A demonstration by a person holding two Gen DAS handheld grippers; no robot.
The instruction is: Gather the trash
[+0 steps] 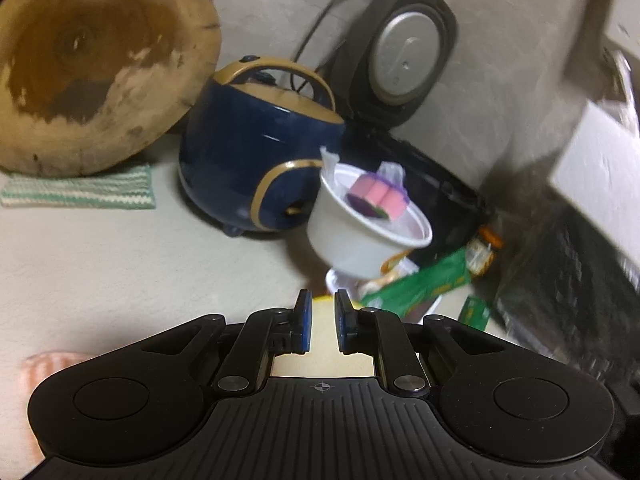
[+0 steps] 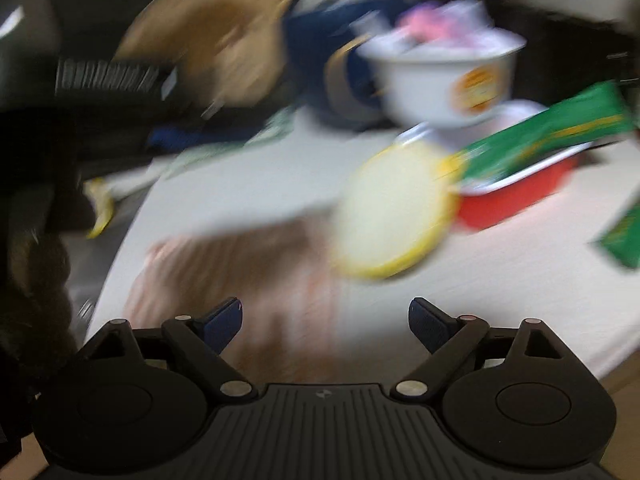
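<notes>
My left gripper is closed to a narrow gap on a round yellow-rimmed lid, whose cream face shows between and under the fingers. In the blurred right wrist view the lid hangs tilted above the table. Just beyond it a white bowl with pink wrappers leans on another white container. A green wrapper lies across a red bowl. My right gripper stands open over a pink striped cloth, with nothing between its fingers.
A dark blue pot, a round wooden board and an open black cooker stand at the back against the wall. A green striped cloth lies at the left. A small green packet lies at the right near a dark crate.
</notes>
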